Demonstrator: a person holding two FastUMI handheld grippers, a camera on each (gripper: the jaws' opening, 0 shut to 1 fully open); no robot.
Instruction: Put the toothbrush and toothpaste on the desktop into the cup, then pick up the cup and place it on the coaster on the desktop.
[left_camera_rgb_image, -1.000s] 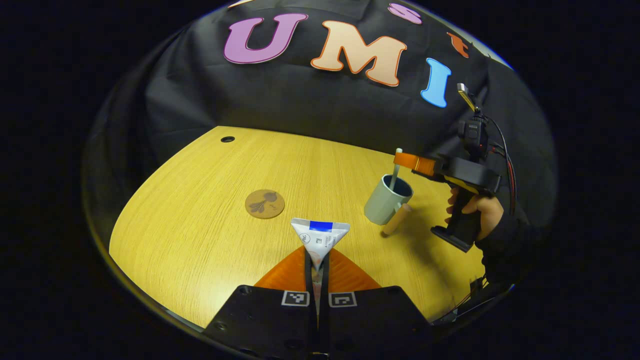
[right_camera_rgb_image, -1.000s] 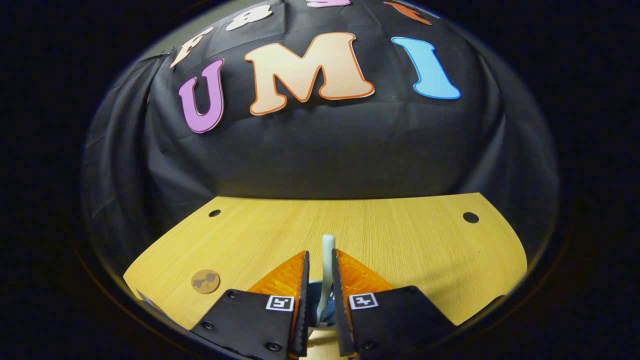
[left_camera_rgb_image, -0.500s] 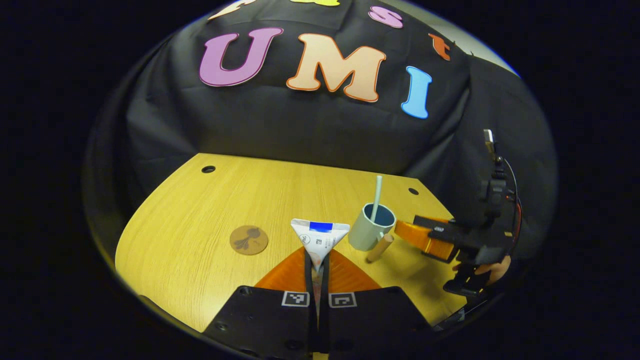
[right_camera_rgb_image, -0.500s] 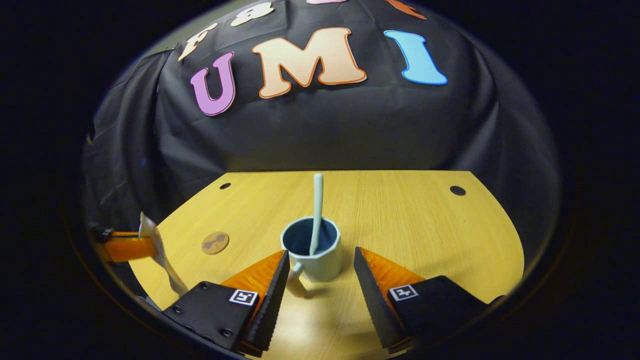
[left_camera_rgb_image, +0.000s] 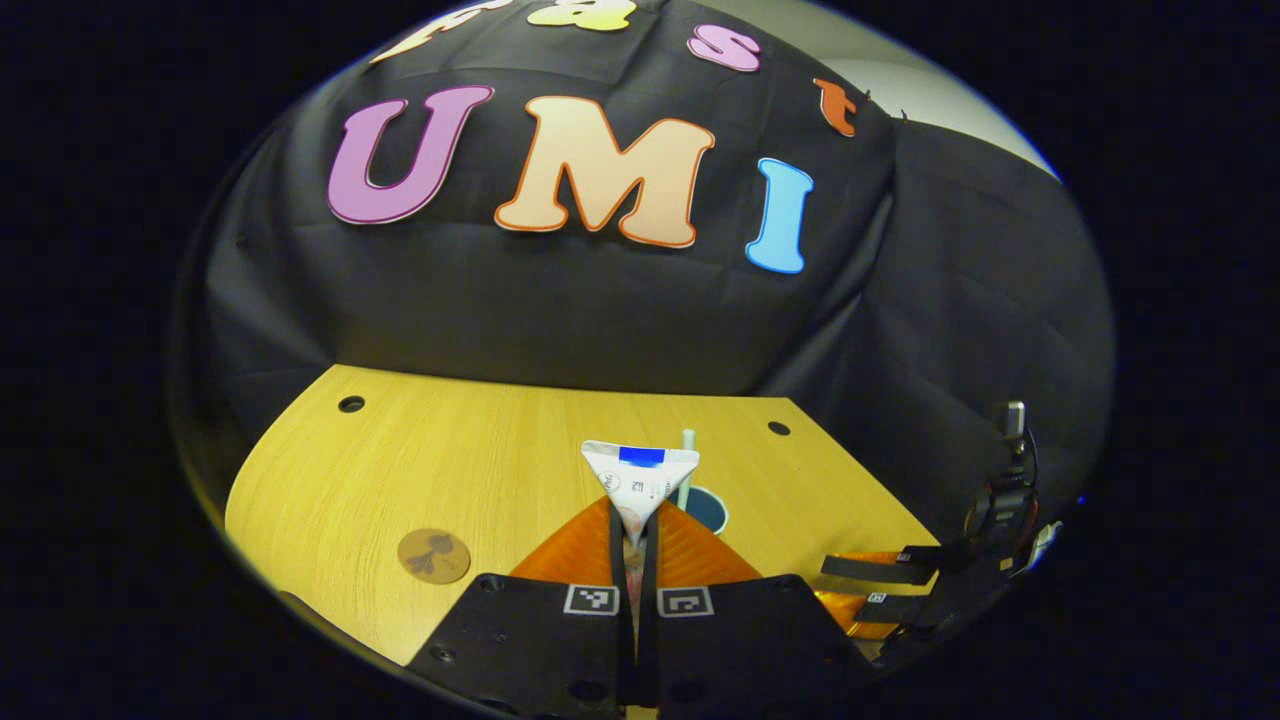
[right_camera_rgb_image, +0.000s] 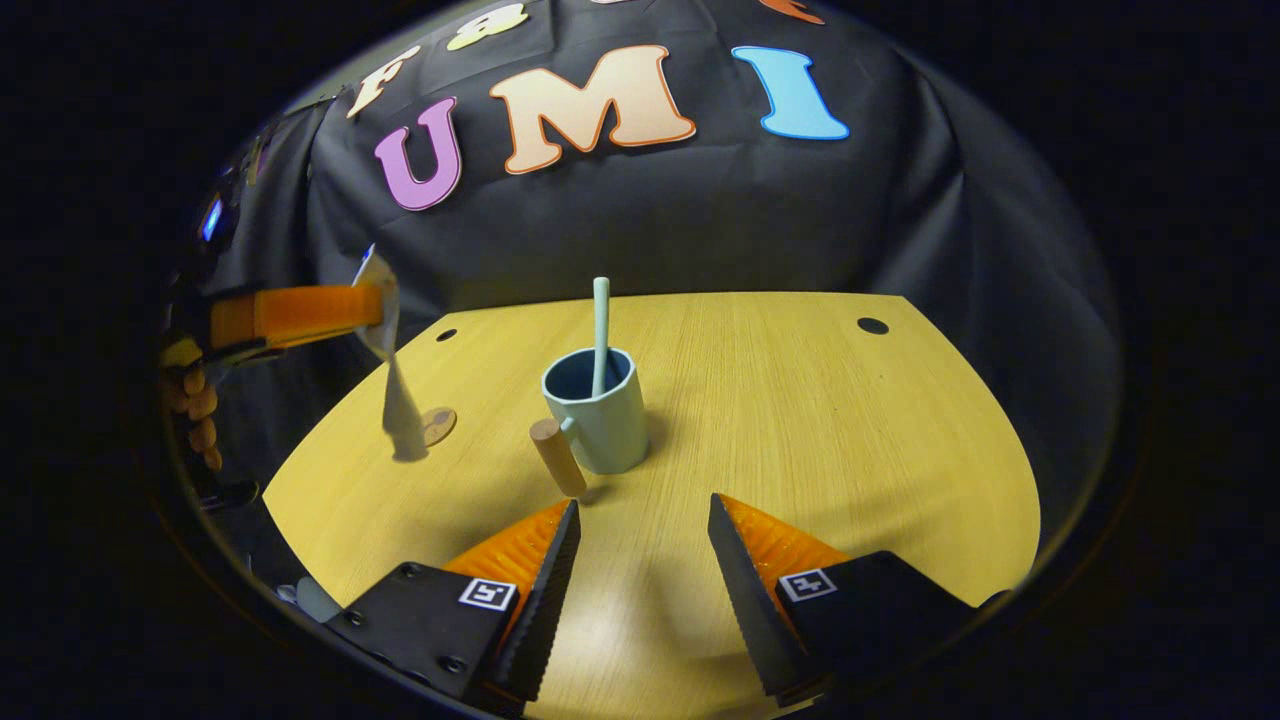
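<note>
Left tool (left_camera_rgb_image: 630, 520) clamped toothpaste (left_camera_rgb_image: 640, 475) above cup (right_camera_rgb_image: 597, 410), right tool (right_camera_rgb_image: 640, 520) wide; a misaligned drop could hit toothbrush (right_camera_rgb_image: 600, 330), tipping it.

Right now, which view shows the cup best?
The right gripper view: the whole cup, its handle and the toothbrush inside stand unobstructed. In the left gripper view, only part of its rim peeks out behind the held toothpaste.

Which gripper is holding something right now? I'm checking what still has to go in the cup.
The left gripper: it is shut on the toothpaste, held above the table. The right gripper is open, its fingers apart before the cup.
</note>
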